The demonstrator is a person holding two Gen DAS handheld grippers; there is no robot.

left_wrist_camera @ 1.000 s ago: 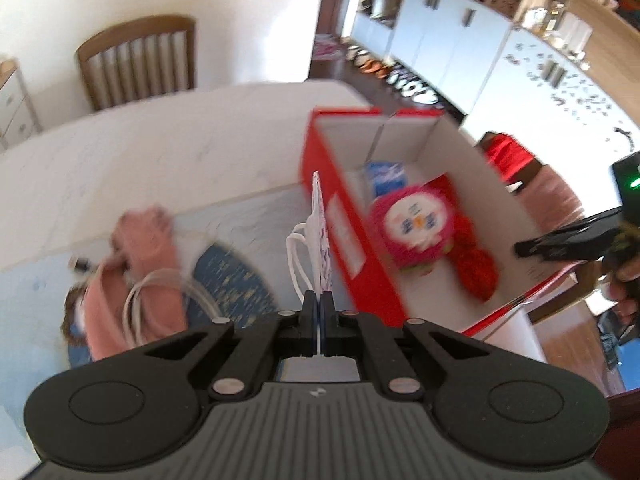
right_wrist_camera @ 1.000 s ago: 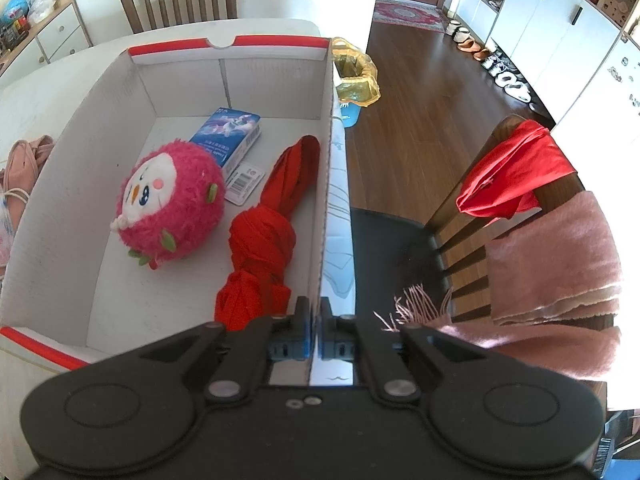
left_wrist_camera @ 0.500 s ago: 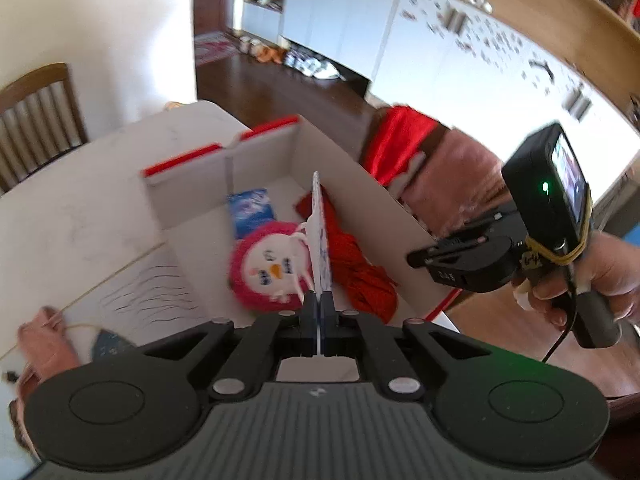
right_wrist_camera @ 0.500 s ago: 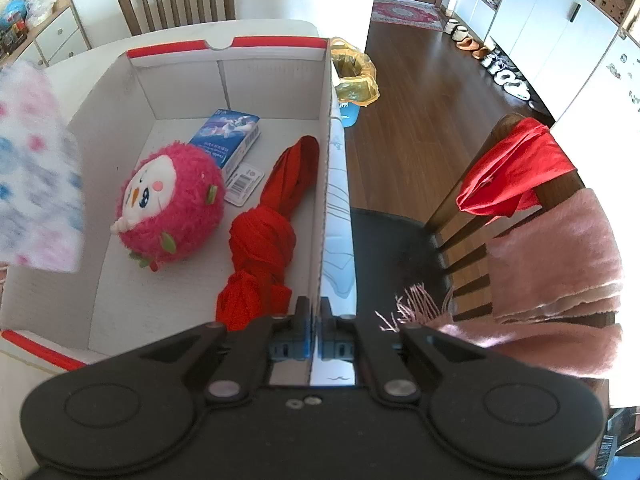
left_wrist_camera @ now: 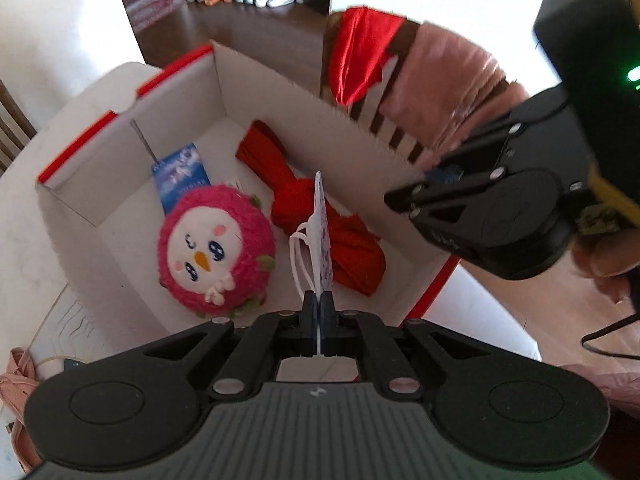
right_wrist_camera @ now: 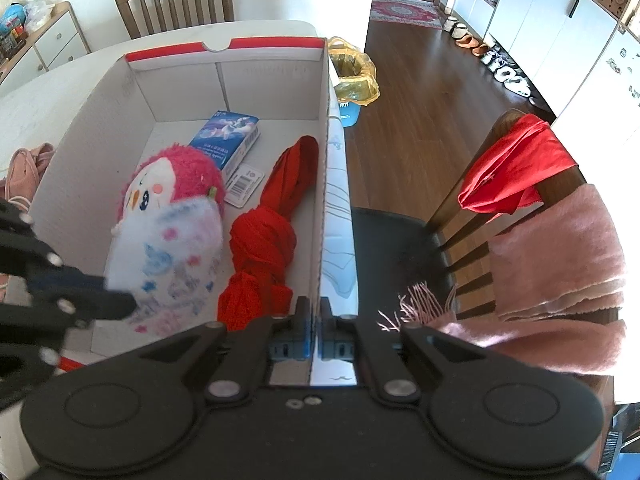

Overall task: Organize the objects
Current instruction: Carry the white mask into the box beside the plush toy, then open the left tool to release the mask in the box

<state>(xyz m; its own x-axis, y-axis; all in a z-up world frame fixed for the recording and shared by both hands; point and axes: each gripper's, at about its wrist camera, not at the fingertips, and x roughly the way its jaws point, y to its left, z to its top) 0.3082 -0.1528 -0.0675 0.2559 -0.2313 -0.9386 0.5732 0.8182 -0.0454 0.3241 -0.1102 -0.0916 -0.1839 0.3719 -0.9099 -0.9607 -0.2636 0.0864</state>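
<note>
**Mask over the box, wall pinned**

Left tool [left_wrist_camera: 319, 304]: pads pressed tight on a thin printed face mask [left_wrist_camera: 322, 240], held by its bottom edge so it stands edge-on w/ white ear loops [left_wrist_camera: 299, 256] dangling on 1 side. Probably gripped at the edge so it can drop flat once let go. From the right wrist view the mask [right_wrist_camera: 168, 260] shows blurred, hanging above the box floor, in front of the plush.

Right tool [right_wrist_camera: 315, 320]: narrow, clamped on the box's near side wall [right_wrist_camera: 325, 200]. Likely there to steady the box while the other tool loads it.

Box [left_wrist_camera: 256, 92] sits on the tabletop [left_wrist_camera: 24, 240], white inside w/ red rim. The mask is inside the rim line, over the gap between the pink plush [left_wrist_camera: 216, 248] and the knotted red cloth [left_wrist_camera: 320, 224]. Behind those, a blue packet [left_wrist_camera: 180, 176] lies flat near the back wall.

Judgement: mask not yet released; next is lower and open.

Farther off: chair w/ red and pink fabric [right_wrist_camera: 520, 184], wood floor.
</note>
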